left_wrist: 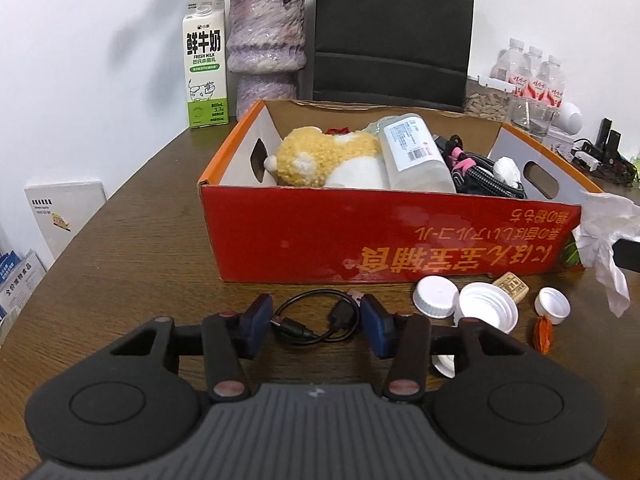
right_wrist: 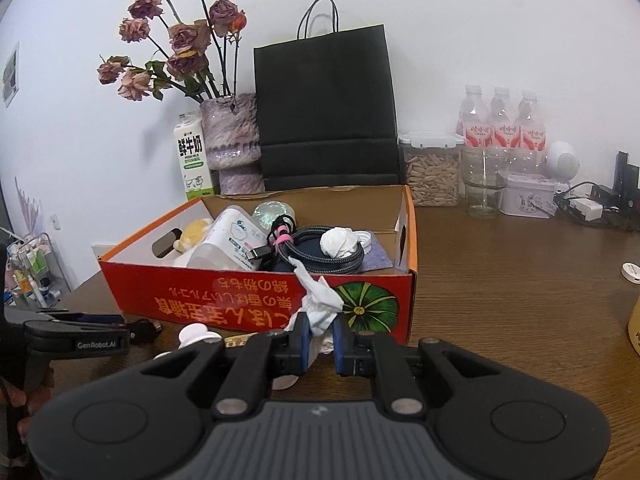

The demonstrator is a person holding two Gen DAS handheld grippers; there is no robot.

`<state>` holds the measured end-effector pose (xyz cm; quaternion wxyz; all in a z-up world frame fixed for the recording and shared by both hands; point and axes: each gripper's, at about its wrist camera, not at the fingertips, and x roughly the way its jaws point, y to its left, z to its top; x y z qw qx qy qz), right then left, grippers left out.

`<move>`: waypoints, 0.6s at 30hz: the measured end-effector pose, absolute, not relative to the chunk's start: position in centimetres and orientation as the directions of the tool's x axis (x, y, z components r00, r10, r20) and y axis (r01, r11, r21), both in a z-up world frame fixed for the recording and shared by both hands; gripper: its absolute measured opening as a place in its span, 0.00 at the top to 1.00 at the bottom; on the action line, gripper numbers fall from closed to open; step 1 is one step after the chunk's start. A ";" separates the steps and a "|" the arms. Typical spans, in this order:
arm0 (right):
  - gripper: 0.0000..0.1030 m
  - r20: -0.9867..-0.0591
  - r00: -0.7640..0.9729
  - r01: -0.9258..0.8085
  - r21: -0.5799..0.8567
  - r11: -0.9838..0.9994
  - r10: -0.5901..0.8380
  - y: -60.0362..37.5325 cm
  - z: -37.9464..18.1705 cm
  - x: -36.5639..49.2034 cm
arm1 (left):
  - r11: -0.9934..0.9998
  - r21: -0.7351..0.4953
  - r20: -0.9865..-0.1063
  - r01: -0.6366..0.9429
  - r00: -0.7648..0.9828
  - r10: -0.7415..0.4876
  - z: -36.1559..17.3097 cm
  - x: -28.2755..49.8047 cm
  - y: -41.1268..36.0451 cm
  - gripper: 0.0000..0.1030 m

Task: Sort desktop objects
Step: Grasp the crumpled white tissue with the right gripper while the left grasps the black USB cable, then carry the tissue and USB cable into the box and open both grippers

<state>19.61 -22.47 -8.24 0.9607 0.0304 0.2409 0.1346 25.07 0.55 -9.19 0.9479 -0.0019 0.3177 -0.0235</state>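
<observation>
Right claw (right_wrist: 320, 336) gripped crumpled white tissue (right_wrist: 320, 306), due over the red cardboard box (right_wrist: 256, 304); left claw (left_wrist: 316, 322) gaped around a short black cable (left_wrist: 316, 316).

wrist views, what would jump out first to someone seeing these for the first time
The red cardboard box in the middle of the wooden table, crammed with a yellow plush toy, a clear bottle and coiled cables. Next, the crumpled white tissue pinched in the right gripper in front of the box. Then the open left gripper, its fingers either side of a short black cable, with white caps beside it.
</observation>
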 end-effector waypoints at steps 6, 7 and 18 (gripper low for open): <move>0.90 -0.444 0.851 -0.256 0.118 0.959 0.282 -22.3 -8.0 19.2 | 0.999 -0.022 -0.589 0.044 0.807 -0.048 -9.0 24.5 0.6 0.53; 0.90 -0.442 0.851 -0.258 0.118 0.959 0.283 -22.2 -8.0 19.2 | 0.999 -0.021 -0.583 0.043 0.811 -0.047 -8.9 24.3 0.6 0.53; 0.90 -0.404 0.861 -0.277 0.139 0.951 0.310 -22.1 -7.0 18.3 | 0.999 -0.020 -0.495 0.046 0.868 -0.050 -6.8 21.6 0.3 0.53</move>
